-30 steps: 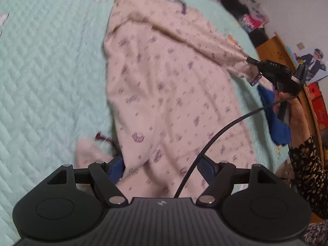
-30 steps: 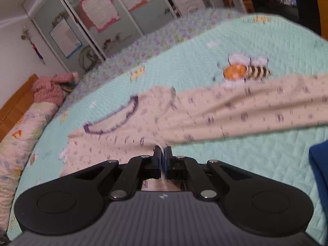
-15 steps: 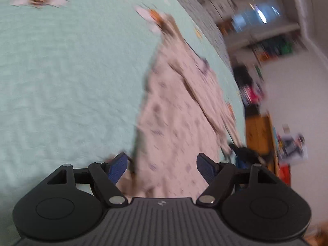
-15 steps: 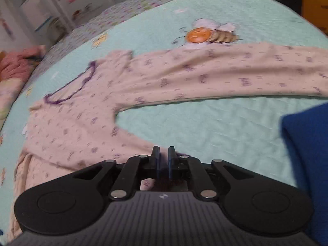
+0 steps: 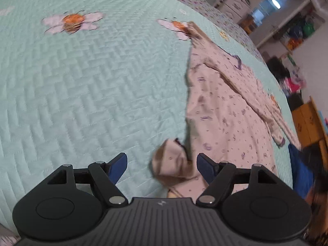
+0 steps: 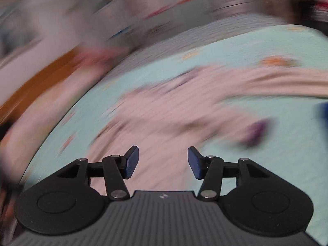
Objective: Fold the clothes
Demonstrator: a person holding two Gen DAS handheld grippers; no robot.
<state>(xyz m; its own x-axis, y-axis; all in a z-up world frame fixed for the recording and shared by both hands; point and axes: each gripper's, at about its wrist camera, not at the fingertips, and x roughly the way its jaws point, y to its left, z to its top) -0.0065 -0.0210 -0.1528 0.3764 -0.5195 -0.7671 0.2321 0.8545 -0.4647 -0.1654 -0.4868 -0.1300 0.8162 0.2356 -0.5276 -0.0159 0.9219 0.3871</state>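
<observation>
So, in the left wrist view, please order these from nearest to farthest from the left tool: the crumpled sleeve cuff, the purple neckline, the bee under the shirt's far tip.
1. Crumpled sleeve cuff: between the left tool's open fingers, toward the right one.
2. Purple neckline: farther up, right of centre.
3. Bee: farthest, upper centre, at the shirt's tip.

Bare quilt [image 5: 86,94] lies open left of the pink garment [image 5: 225,114]; blue cloth [image 5: 300,170] borders its right edge.

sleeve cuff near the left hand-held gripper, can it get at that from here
Probably yes. The left hand-held gripper is open and the bunched sleeve cuff lies just ahead between its fingers, with nothing on top of it.
</observation>
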